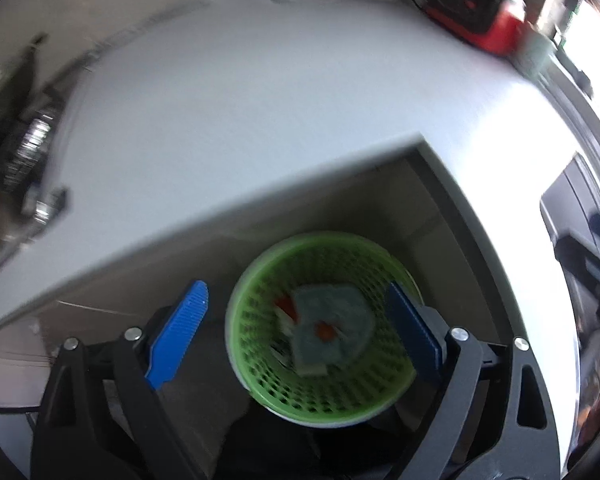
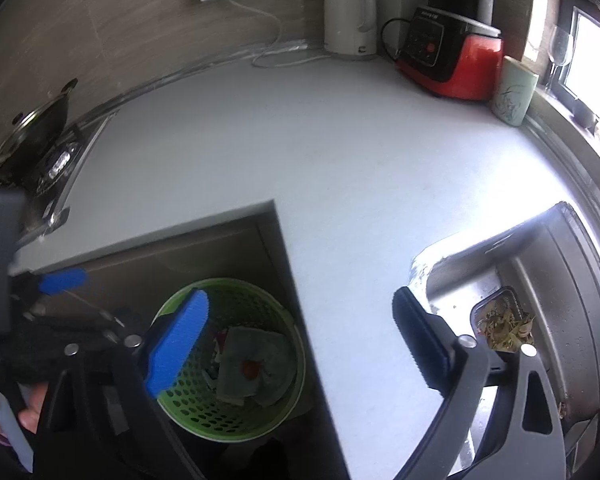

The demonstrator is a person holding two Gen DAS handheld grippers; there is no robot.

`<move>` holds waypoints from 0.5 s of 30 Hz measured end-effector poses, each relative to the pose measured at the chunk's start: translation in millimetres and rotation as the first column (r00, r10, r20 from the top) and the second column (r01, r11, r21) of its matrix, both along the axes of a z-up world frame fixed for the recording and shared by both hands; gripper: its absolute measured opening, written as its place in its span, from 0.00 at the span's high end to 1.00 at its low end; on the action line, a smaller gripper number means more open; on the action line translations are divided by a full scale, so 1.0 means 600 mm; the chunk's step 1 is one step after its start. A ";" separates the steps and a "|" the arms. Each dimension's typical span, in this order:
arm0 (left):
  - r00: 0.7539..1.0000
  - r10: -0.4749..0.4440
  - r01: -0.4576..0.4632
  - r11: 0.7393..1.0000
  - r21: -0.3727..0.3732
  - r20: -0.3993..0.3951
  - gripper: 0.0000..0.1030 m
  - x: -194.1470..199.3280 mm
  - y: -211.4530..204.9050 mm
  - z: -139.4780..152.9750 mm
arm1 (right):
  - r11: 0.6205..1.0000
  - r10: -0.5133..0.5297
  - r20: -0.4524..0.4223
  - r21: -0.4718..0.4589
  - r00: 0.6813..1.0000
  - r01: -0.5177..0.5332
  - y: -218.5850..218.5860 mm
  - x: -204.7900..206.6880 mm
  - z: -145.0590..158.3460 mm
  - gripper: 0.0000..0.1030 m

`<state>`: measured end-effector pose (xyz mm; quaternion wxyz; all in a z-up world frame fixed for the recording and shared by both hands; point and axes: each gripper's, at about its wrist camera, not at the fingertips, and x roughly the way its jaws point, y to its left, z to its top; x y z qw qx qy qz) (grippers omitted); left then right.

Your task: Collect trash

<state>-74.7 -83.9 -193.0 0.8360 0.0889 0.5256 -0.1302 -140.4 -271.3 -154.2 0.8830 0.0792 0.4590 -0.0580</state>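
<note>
Both tongs hanging open, empty. Left gripper (image 1: pixel 296 330) sitting directly over green bin (image 1: pixel 320 400) holding trash (image 1: pixel 332 332). Right gripper (image 2: pixel 300 344): remaining scraps (image 2: pixel 504 326) lying just right, in sink (image 2: pixel 560 280); right nearer.

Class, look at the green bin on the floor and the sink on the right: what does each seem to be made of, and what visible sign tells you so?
Green bin: probably moulded plastic, matt to slightly glossy; its uniform bright colour and regular perforated lattice wall suggest this.

Sink: likely stainless steel, brushed; it looks grey, with streaky reflections and bright glare along its rim.
</note>
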 end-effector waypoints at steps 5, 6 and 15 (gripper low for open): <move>0.986 0.077 -0.073 0.997 -0.031 0.147 0.08 0.019 0.026 0.094 | 1.000 0.011 0.072 0.004 0.997 -0.012 -0.003 0.016 0.038 0.04; 0.978 0.091 -0.085 0.995 -0.042 0.186 0.07 0.022 0.031 0.118 | 1.000 0.014 0.091 0.006 0.996 -0.015 -0.002 0.020 0.048 0.04; 0.893 0.195 -0.155 0.979 -0.128 0.406 0.07 0.030 0.051 0.294 | 0.997 0.075 0.316 -0.031 0.946 -0.069 0.014 0.050 0.191 0.02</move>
